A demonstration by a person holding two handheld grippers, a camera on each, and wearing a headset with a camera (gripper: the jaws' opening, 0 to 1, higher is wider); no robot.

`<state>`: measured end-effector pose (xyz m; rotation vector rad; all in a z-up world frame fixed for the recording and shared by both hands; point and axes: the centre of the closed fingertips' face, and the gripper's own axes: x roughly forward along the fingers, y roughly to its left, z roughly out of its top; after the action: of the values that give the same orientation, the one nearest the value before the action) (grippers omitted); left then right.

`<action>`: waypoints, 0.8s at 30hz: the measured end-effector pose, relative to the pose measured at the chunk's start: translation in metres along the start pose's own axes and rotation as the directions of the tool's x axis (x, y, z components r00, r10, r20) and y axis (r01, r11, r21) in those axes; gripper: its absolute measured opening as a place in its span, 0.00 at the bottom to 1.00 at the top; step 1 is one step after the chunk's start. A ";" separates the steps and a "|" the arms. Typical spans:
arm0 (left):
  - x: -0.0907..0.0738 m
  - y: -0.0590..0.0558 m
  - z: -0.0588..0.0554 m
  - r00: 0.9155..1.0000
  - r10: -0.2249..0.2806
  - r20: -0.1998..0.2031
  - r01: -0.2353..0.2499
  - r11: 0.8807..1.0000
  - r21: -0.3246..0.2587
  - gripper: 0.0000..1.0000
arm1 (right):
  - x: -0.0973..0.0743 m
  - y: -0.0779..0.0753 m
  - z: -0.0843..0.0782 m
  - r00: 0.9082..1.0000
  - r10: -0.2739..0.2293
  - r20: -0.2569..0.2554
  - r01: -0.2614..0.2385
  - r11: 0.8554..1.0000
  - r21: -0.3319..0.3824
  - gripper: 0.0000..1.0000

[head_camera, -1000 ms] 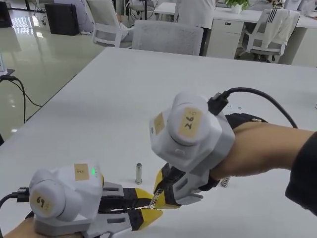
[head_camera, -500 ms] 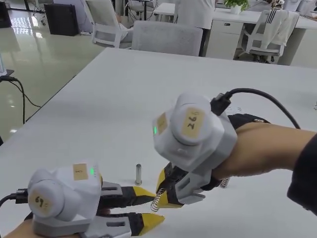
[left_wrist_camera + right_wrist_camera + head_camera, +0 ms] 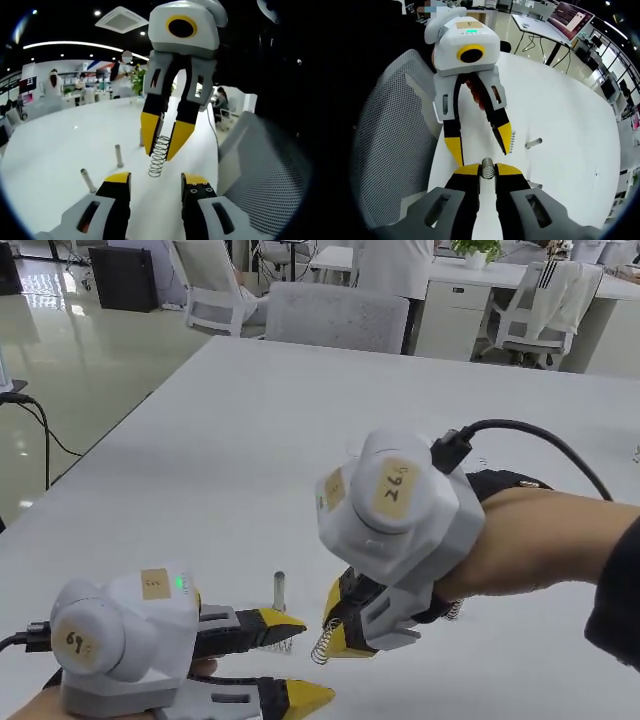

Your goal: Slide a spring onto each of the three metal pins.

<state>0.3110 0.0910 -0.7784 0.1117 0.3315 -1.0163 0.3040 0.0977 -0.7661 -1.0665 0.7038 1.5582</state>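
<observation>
Right gripper [image 3: 487,173] clamped on a spring [image 3: 488,167] — held end-out, judged ready for threading. Left gripper [image 3: 156,177] jaws wide apart — metal pin [image 3: 119,156] ahead-left of them.

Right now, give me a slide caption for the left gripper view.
Right gripper, shut on a spring, faces the open left gripper; two pins stand on the table.
</observation>
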 end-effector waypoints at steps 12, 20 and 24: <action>-0.005 0.003 -0.001 1.000 0.022 0.013 -0.021 0.999 -0.036 0.44 | -0.004 -0.005 -0.004 1.000 -0.012 -0.002 0.012 1.000 0.013 0.08; -0.007 0.006 -0.002 0.999 0.037 0.015 -0.037 0.998 -0.044 0.48 | -0.007 -0.009 -0.006 1.000 -0.018 -0.004 0.018 1.000 0.018 0.08; -0.009 0.007 -0.003 0.999 0.044 0.014 -0.044 0.998 -0.047 0.49 | -0.009 -0.013 -0.010 1.000 -0.023 -0.011 0.023 0.999 0.023 0.08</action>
<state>0.3120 0.1024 -0.7791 0.0684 0.3373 -0.9648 0.3192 0.0882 -0.7617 -1.0632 0.7131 1.5223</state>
